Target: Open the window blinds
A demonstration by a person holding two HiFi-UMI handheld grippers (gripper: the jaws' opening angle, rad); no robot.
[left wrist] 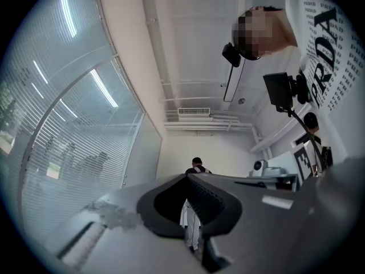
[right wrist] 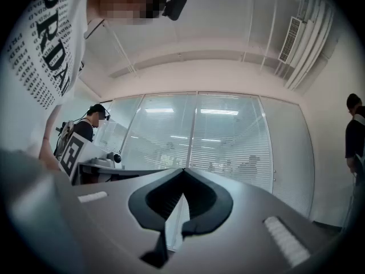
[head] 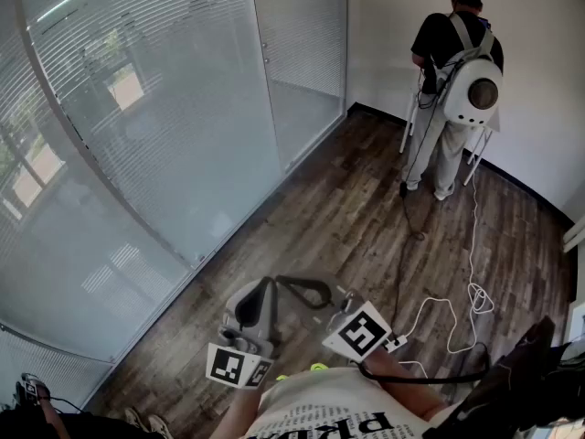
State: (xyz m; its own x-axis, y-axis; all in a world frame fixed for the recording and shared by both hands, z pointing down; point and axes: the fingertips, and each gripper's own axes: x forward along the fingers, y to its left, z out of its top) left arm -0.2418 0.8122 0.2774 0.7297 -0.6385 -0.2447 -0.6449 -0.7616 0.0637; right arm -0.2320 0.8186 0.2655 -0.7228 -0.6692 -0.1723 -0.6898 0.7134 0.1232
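Blinds (head: 137,154) are hanging down across the glass wall at our left, well apart from us. We are holding the left gripper (left wrist: 187,178) and right gripper (right wrist: 183,171) by our chest, both pinched together on nothing. We are judging that stepping closer and finding the blinds' control, unseen here, should come first.

Two grippers (head: 267,286) (head: 292,289), two marker cubes (head: 238,366) (head: 366,329), two bystanders (head: 437,42) (right wrist: 85,129)

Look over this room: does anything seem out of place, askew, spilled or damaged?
Only the loose leads: a white cable and a black cable trail across the wooden floor behind the standing person, a likely trip hazard. Nothing looks spilled or broken.
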